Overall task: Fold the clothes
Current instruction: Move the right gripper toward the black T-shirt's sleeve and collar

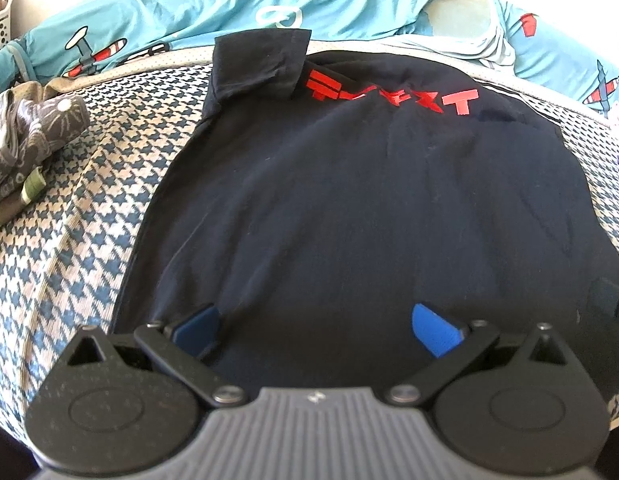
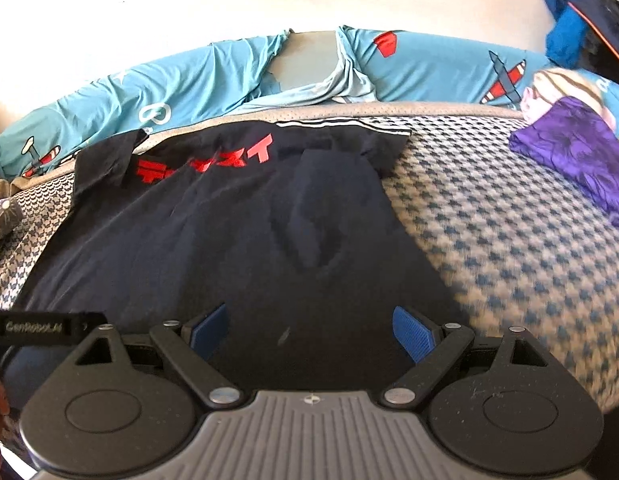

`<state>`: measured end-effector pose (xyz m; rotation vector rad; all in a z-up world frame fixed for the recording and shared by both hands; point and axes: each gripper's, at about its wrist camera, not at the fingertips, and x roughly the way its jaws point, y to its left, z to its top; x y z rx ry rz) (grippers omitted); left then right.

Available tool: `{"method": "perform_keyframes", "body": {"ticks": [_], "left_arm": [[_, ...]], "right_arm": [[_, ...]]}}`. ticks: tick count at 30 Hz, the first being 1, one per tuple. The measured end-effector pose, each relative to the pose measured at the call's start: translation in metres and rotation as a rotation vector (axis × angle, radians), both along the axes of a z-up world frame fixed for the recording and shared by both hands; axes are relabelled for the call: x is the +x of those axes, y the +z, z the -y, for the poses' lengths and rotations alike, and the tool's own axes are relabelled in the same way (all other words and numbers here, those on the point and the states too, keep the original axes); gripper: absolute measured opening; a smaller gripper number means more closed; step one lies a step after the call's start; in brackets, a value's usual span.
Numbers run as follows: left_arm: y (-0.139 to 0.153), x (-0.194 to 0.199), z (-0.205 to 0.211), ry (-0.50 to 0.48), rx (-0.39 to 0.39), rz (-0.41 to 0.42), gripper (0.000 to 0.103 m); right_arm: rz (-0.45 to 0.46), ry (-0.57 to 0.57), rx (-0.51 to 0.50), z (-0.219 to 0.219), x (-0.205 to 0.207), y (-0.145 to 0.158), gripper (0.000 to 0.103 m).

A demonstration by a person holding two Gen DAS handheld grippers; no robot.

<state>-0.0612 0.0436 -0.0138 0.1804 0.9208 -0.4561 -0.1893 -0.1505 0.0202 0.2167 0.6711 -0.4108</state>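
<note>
A black T-shirt point(image 1: 329, 184) with red lettering point(image 1: 393, 94) lies spread on the houndstooth bedcover point(image 1: 89, 216). Its far left sleeve point(image 1: 261, 60) is folded in over the body. My left gripper point(image 1: 315, 326) hovers open over the shirt's near hem, with only flat cloth between its blue pads point(image 1: 435, 330). The right wrist view shows the same shirt point(image 2: 229, 240) and its lettering point(image 2: 205, 160). There my right gripper point(image 2: 311, 334) is open too, above the near part of the shirt, holding nothing. The left gripper's body point(image 2: 41, 328) shows at that view's left edge.
A grey patterned garment point(image 1: 29, 136) lies on the bed to the left. A purple garment point(image 2: 577, 148) lies at the right. A turquoise sheet with aeroplane prints point(image 1: 189, 8) runs along the far side, below a pale wall. Blue and dark clothes point(image 2: 581, 4) hang at the upper right.
</note>
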Motion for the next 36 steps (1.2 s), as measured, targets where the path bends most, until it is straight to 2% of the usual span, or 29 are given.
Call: {"method": "perform_keyframes", "body": {"ticks": [18, 27, 34, 36], "left_arm": [[0.009, 0.052, 0.026, -0.064, 0.079, 0.007, 0.103], [0.003, 0.072, 0.038, -0.047, 0.065, -0.007, 0.103], [-0.009, 0.075, 0.037, -0.024, 0.08, -0.032, 0.103], [-0.01, 0.074, 0.035, -0.029, 0.088, -0.023, 0.103]], "right_arm": [[0.001, 0.063, 0.015, 0.087, 0.07, 0.007, 0.088], [-0.051, 0.098, -0.009, 0.098, 0.102, -0.006, 0.088], [-0.165, 0.059, -0.074, 0.106, 0.112, -0.025, 0.088], [-0.159, 0.041, -0.073, 0.111, 0.108, -0.025, 0.088]]}}
